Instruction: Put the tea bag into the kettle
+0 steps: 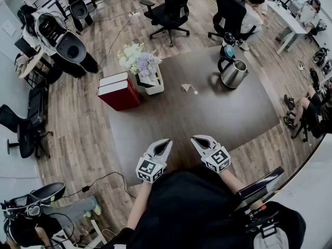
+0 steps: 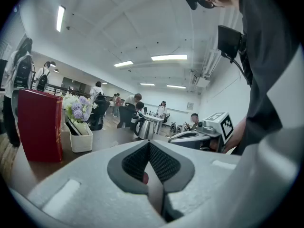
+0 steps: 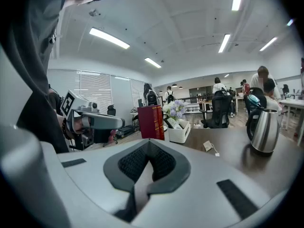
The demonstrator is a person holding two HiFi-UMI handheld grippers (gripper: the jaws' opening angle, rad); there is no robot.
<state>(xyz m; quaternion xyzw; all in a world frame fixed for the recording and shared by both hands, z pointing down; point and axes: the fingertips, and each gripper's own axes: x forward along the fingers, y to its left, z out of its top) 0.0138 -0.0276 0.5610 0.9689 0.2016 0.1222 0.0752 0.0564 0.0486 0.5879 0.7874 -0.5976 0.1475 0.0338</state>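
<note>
An open office with a wood-plank floor (image 1: 78, 134) surrounds a dark brown table (image 1: 233, 118), with office chairs (image 1: 171, 9) and seated people beyond its far side. Take the table's middle in the head view as the dial. Two red books (image 1: 118, 91) lie at about 9 o'clock by the left edge, and a white box of flowers (image 1: 148, 77) stands just beside them at about 10. The tea bag (image 1: 187, 87) lies flat on the bare tabletop near 12 o'clock, apart from everything else. The steel kettle (image 1: 233, 72) stands at about 2 o'clock, its dark handle on the side facing the tea bag. Near 6 o'clock, over the near edge, the left gripper (image 1: 165, 143) and the right gripper (image 1: 196, 139) are held side by side, well apart from the tea bag. Each has its jaws pressed together with nothing between them
</note>
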